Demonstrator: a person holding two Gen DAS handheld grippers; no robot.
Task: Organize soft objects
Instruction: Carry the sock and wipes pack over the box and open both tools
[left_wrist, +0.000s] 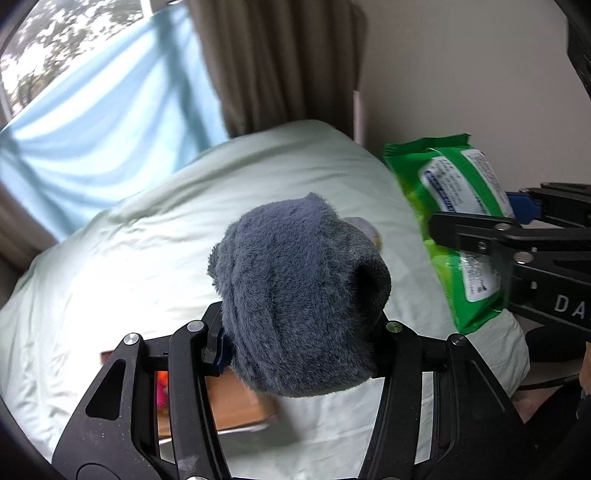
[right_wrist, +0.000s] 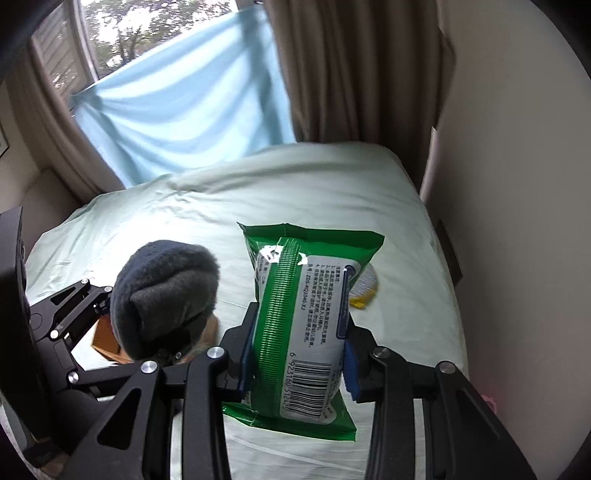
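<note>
My left gripper (left_wrist: 295, 343) is shut on a fuzzy grey plush toy (left_wrist: 299, 288) and holds it above the pale green bed (left_wrist: 110, 266). The plush also shows at the left of the right wrist view (right_wrist: 166, 291). My right gripper (right_wrist: 295, 365) is shut on a green pack of wet wipes (right_wrist: 306, 325), held upright above the bed. The pack and the right gripper also show at the right of the left wrist view (left_wrist: 454, 221). A small round yellow and white object (right_wrist: 364, 288) lies on the bed behind the pack.
A brown cardboard box (left_wrist: 236, 402) sits on the bed under the left gripper, with something pink and orange (left_wrist: 161, 387) inside. It also shows in the right wrist view (right_wrist: 107, 339). Brown curtains (right_wrist: 354, 70), a blue cloth (right_wrist: 184, 103) over the window and a wall (right_wrist: 517, 184) at the right border the bed.
</note>
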